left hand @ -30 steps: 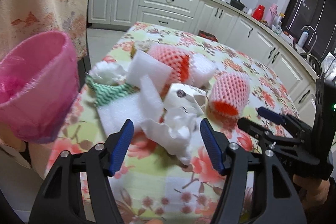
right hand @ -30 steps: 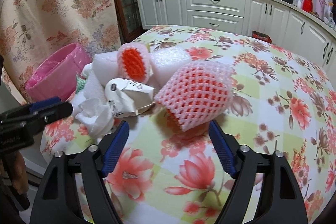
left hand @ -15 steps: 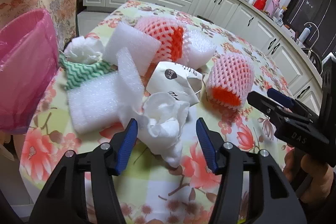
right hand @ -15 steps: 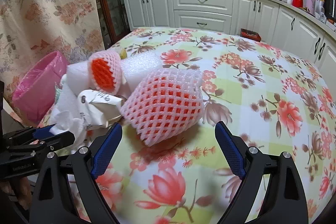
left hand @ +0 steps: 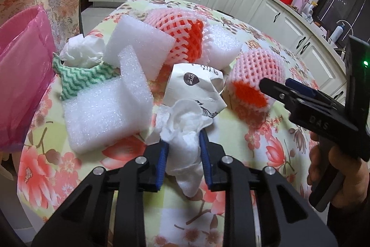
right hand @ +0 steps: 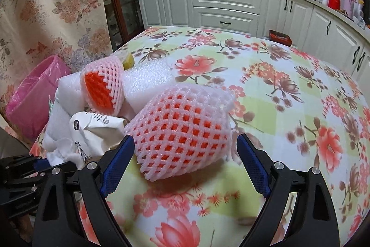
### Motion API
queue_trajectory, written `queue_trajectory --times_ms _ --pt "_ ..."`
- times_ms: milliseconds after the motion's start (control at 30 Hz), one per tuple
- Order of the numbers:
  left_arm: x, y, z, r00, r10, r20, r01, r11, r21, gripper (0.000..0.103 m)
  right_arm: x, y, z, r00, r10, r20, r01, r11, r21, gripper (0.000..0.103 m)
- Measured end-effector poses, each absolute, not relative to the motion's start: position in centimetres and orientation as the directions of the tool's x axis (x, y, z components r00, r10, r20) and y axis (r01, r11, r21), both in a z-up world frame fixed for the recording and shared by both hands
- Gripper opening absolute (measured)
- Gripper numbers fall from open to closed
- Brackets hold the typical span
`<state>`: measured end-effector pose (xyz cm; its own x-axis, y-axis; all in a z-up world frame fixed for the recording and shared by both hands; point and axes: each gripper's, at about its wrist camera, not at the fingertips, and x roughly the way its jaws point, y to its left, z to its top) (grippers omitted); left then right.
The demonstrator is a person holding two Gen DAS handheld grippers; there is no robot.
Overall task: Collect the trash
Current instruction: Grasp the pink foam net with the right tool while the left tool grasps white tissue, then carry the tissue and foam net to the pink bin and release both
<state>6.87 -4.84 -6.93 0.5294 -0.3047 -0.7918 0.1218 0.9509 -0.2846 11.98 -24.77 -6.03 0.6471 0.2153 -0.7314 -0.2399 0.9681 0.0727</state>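
Presently the left gripper [left hand: 183, 154] has its blue pads pressed against both sides of a crumpled white tissue [left hand: 185, 129], clenched on it where it lies at the near edge of the trash pile on the flowered table [right hand: 289, 94]. Judged from the pile's layout, the tissue is taken first because it sits foremost and loose, clear of the foam blocks [left hand: 108, 112] and the crushed paper cup [left hand: 194, 87] behind it.

The right gripper [right hand: 185, 163] stands released, its jaws wide apart on either side of a pink fruit net [right hand: 182, 131] resting on the cloth, not touching it; this reads as positioning for a second pick.

The pink bin [left hand: 20, 75] waits just off the table's left edge, near enough for a short carry.

Only the left wrist view shows the grip on the tissue, a green zigzag cloth [left hand: 81, 80] and a second tissue wad [left hand: 82, 52]. Only the right wrist view shows the open span around the net and the bare cloth beyond the pile.
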Motion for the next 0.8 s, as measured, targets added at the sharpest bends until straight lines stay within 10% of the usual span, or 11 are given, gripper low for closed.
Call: queue_trajectory --times_ms 800 --pt "4.5 -2.6 -2.3 0.605 -0.309 -0.734 0.145 0.949 -0.281 0.024 10.6 -25.5 -6.1 0.638 0.233 -0.734 -0.244 0.965 0.094 0.037"
